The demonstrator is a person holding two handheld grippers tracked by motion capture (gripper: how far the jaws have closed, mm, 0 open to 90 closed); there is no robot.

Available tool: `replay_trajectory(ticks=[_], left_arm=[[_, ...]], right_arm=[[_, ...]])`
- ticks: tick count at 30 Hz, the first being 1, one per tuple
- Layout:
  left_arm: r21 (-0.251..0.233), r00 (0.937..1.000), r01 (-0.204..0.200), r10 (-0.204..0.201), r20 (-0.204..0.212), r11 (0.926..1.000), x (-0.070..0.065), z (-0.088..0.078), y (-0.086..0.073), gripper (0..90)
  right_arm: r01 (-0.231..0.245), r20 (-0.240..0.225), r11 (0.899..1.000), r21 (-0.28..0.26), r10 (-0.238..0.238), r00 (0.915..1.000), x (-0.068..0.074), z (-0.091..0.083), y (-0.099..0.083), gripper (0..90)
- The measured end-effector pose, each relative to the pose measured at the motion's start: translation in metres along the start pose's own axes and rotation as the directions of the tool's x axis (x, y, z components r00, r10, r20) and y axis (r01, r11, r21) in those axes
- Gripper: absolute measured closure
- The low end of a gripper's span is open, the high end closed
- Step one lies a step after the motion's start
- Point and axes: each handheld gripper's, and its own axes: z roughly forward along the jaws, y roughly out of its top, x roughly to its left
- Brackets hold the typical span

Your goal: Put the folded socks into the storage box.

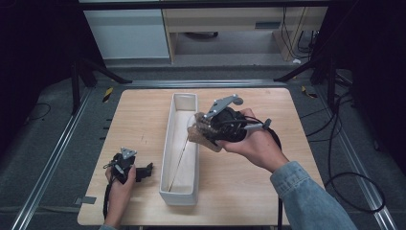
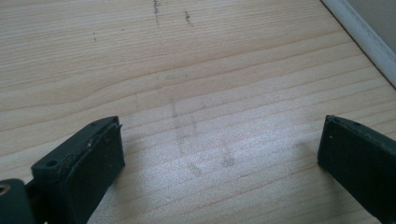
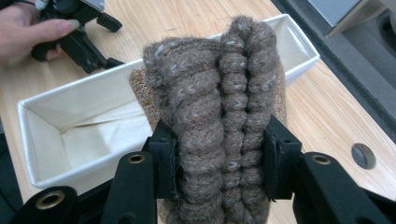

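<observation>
My right gripper (image 1: 203, 130) is shut on a rolled brown knitted piece (image 3: 219, 121), its black pads pressing both sides of the bundle. In the high view the knitted piece (image 1: 200, 134) hangs over the right rim of a long white fabric-lined box (image 1: 165, 158) in the middle of the table. In the right gripper view the box (image 3: 56, 107) lies just beyond the bundle. My left gripper (image 1: 146, 171) rests low on the wooden table left of the box, open, with bare wood between its pads (image 2: 88, 163).
The light wooden table (image 1: 249, 177) has free room right of the box and at the back. Black cables (image 1: 344, 177) trail over the grey floor on the right. Stand legs (image 1: 95, 72) rise behind the table's far corners.
</observation>
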Motion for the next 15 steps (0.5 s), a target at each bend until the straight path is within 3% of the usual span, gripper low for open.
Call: replay_trajectory(ticks=[15], left_arm=[[-0.002, 1.0000, 0.000, 0.000, -0.001, 1.0000, 0.000, 0.000, 0.000, 0.0]], right_arm=[[0.045, -0.049, 0.999, 0.003, -0.045, 0.9978, 0.020, 0.014, 0.022, 55.9]])
